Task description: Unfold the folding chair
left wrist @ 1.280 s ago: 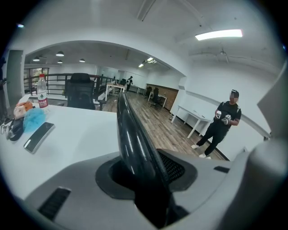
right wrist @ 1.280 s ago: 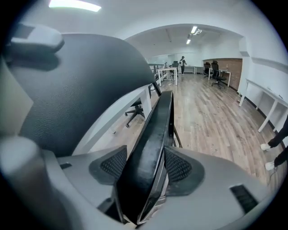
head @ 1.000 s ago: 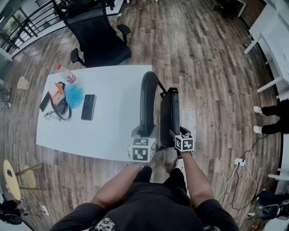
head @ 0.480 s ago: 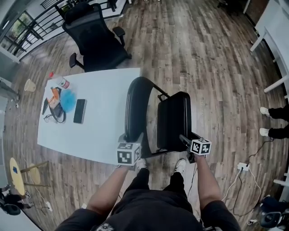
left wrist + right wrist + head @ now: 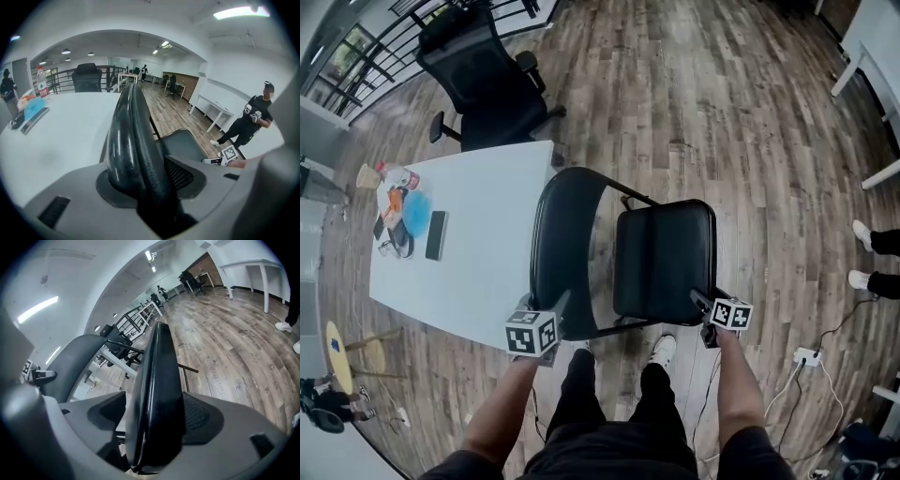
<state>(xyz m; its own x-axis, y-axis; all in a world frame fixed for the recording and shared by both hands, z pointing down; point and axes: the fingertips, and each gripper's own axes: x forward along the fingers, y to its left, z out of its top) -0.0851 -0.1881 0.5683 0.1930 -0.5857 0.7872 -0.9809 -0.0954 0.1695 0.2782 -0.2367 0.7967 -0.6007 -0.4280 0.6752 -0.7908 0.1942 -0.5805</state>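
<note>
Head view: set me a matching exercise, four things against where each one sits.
Things:
1. folding chair seat
2. chair backrest
3. phone
4. office chair

Places:
A. lying on the white table
B. on the floor beyond the table's far end
C. beside the table's right edge
D. farthest right, over wood floor

Pairs: 1-D, 2-C, 3-A, 4-B

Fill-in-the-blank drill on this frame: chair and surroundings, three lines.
1. The folding chair stands on a ____ floor.
2. In the head view, it is to the ____ of the white table.
3. The office chair beyond the table is coloured ____.
Missing: wooden; right; black.
</note>
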